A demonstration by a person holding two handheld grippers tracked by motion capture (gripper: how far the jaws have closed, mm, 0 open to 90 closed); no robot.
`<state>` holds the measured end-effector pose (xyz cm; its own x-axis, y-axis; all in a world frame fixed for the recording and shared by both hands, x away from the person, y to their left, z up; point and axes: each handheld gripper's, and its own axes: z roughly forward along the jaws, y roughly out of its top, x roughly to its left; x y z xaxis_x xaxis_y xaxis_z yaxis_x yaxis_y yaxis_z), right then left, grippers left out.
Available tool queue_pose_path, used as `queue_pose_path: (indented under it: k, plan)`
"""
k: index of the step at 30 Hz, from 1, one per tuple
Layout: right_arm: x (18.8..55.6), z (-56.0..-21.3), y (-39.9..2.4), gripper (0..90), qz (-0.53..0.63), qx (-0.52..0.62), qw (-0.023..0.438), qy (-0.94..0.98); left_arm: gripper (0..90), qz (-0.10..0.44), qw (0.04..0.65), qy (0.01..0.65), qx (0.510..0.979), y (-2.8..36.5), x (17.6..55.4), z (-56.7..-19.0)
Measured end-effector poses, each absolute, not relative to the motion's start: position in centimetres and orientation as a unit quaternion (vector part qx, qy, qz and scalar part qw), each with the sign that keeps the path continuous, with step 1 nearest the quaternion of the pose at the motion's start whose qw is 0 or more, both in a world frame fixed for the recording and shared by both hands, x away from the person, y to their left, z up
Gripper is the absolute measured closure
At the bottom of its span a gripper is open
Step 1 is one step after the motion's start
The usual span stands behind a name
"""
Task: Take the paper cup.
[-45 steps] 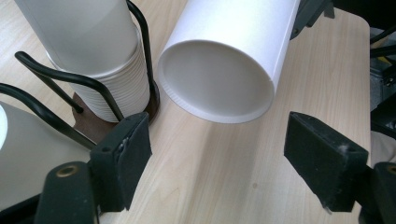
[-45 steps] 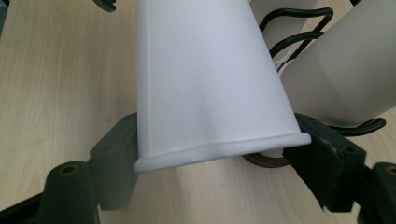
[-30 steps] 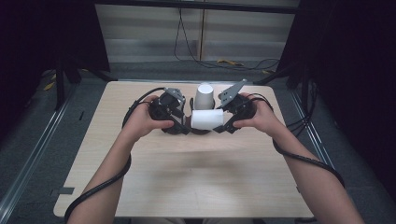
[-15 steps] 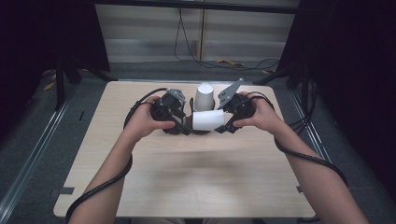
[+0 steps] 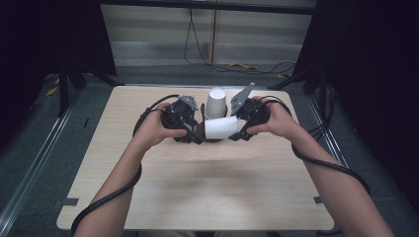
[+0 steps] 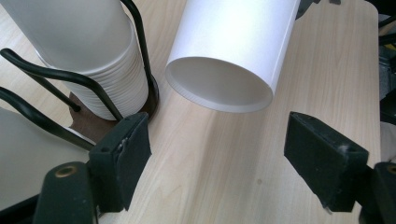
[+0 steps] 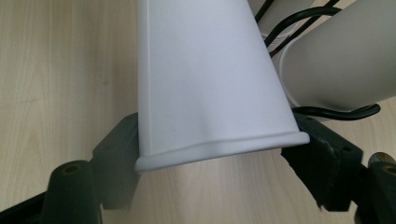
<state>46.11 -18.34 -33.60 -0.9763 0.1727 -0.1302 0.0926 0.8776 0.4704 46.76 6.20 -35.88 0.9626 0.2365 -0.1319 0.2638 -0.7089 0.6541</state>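
High view: we see two hands meeting at the far middle of the desk (image 5: 148, 197), the right gripper (image 5: 240, 129) holding a white paper cup (image 5: 222, 127) on its side above the wood. Its jaws have just been closing and now pinch the cup near one end, one on each side; the right gripper view shows the wall (image 7: 205, 93) dented under the grip. The left gripper (image 5: 193, 138) faces the cup's other end with jaws apart and nothing between them; in the left gripper view that end (image 6: 219, 84) lies just beyond them, untouched. Just behind stands a stack of white cups (image 5: 216, 102) in a black wire holder (image 6: 140, 51), close to the held cup. We see wide bare wood toward the near edge and both sides, with less room toward the far edge. We read no brand, label or writing on cups or grippers.
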Motion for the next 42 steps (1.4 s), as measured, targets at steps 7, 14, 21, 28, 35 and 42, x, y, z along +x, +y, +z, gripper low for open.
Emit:
queue_pose_path:
  k: [7,14,21,28,35,42]
  plan:
    - [46.0,-33.6,-17.9,23.8,0.216,0.062,0.083,0.971,22.3,-0.019,0.358,0.129,0.925,6.0,46.8,-36.0]
    - [45.9,-33.5,-17.4,23.7,0.206,0.055,0.086,0.973,22.2,-0.024,0.360,0.131,0.923,5.7,46.8,-36.1]
    - [46.0,-33.4,-17.3,23.8,0.198,0.051,0.092,0.975,21.5,-0.031,0.363,0.131,0.922,5.4,46.9,-36.2]
    - [45.9,-33.4,-17.1,23.8,0.184,0.044,0.094,0.978,21.5,-0.033,0.360,0.128,0.923,5.3,47.0,-36.2]
    - [45.8,-33.3,-16.7,23.9,0.170,0.035,0.102,0.980,21.4,-0.037,0.362,0.131,0.922,5.2,46.9,-36.3]
    - [45.7,-33.3,-16.4,23.9,0.167,0.032,0.101,0.980,21.4,-0.036,0.359,0.131,0.924,5.1,47.0,-36.3]
